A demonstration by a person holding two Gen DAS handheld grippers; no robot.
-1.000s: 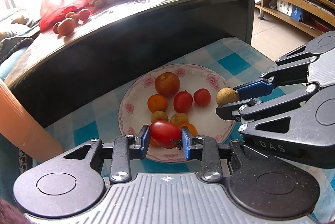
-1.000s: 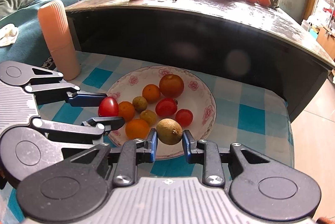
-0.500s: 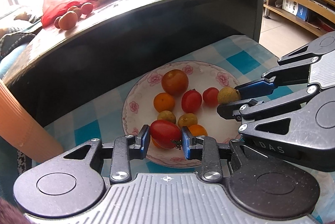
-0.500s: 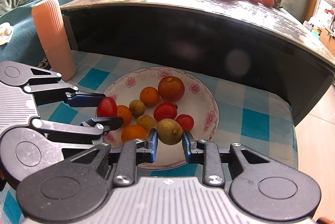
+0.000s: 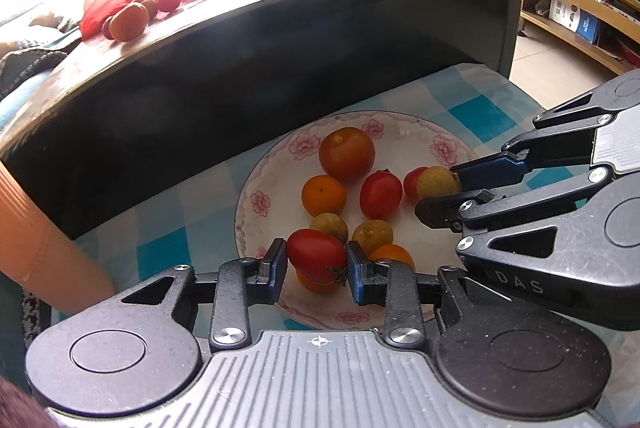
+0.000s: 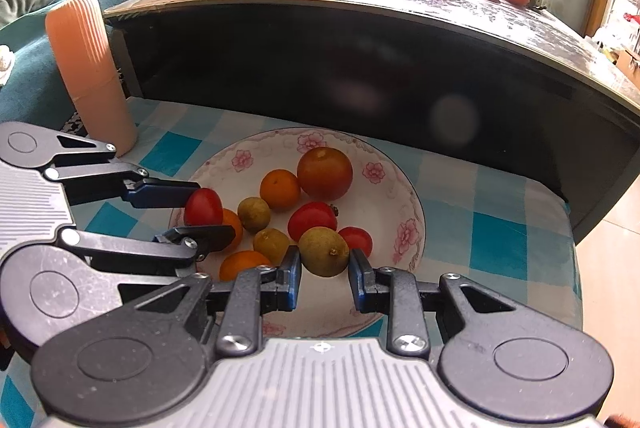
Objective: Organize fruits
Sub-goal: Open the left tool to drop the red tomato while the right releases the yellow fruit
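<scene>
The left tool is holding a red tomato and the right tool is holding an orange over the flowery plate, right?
Not quite. The left tool does hold a red tomato over the flowery plate, but the right tool holds a brownish-green round fruit, not an orange. The right wrist view shows it clearly between the blue pads.

We see our left tongs (image 5: 316,262) and right tongs (image 6: 324,268) built alike: speckled black linkage arms with round pivot caps and triangular cut-outs, silver screws at the joints, blue pads at the fingertips (image 5: 276,260), and a ribbed grey plate bearing a small crosshair mark. The right tongs' arm carries raised letters "DAS".
</scene>
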